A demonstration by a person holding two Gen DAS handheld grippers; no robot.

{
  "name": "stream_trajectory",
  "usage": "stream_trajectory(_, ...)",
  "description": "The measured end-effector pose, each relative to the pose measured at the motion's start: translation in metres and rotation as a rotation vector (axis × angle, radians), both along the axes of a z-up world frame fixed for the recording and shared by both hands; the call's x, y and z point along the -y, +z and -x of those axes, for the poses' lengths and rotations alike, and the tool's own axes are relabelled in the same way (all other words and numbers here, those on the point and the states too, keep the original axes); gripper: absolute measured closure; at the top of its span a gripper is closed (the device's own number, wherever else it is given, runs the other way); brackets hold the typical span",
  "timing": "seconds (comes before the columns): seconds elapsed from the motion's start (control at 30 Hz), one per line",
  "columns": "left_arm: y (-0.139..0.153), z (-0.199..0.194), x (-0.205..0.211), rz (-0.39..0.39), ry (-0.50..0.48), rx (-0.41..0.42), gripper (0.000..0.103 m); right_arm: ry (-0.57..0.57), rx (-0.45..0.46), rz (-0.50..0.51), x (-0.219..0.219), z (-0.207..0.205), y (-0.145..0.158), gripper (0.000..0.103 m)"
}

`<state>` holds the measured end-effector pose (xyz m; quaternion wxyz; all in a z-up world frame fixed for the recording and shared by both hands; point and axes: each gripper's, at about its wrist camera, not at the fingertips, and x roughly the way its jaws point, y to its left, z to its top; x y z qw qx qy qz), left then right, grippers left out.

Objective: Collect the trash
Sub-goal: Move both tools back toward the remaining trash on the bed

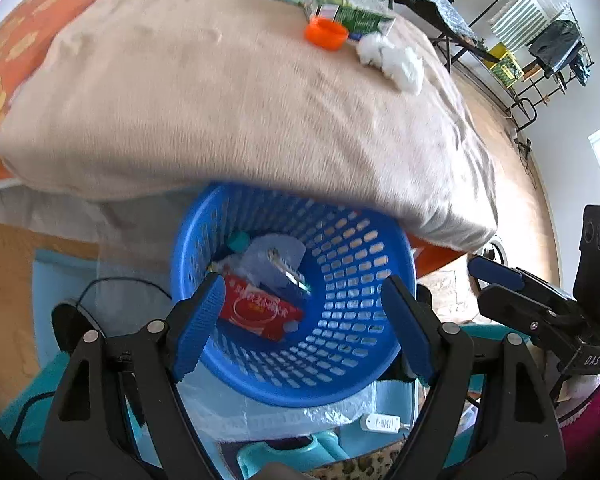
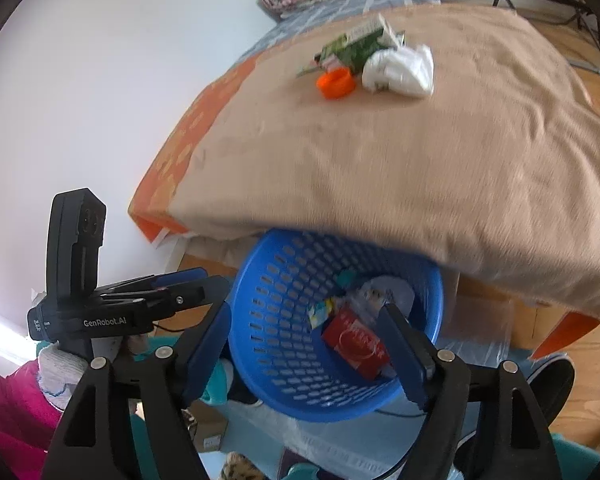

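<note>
A blue slotted basket stands on the floor at the bed's edge. In it lie a red packet, clear plastic and a teal cap. Over its mouth my left gripper stands open with nothing between its fingers. To the right of it my right gripper is also open and empty above the basket. On the beige blanket lie an orange cap, a crumpled white tissue and green cartons.
The blanket overhangs the basket's far rim. A folding chair and a drying rack stand beyond the bed on the wooden floor. A white adapter and cables lie below the basket. A black shoe is at the right.
</note>
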<state>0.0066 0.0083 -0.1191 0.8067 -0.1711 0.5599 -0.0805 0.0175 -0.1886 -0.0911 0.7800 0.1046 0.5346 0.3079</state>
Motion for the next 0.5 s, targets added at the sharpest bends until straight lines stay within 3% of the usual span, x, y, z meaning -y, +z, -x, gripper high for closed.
stream_trajectory(0.5,0.053,-0.062,-0.008,-0.041,0.004,0.136,0.021,-0.099,0.13,0.004,0.023,-0.041,0.048,0.018)
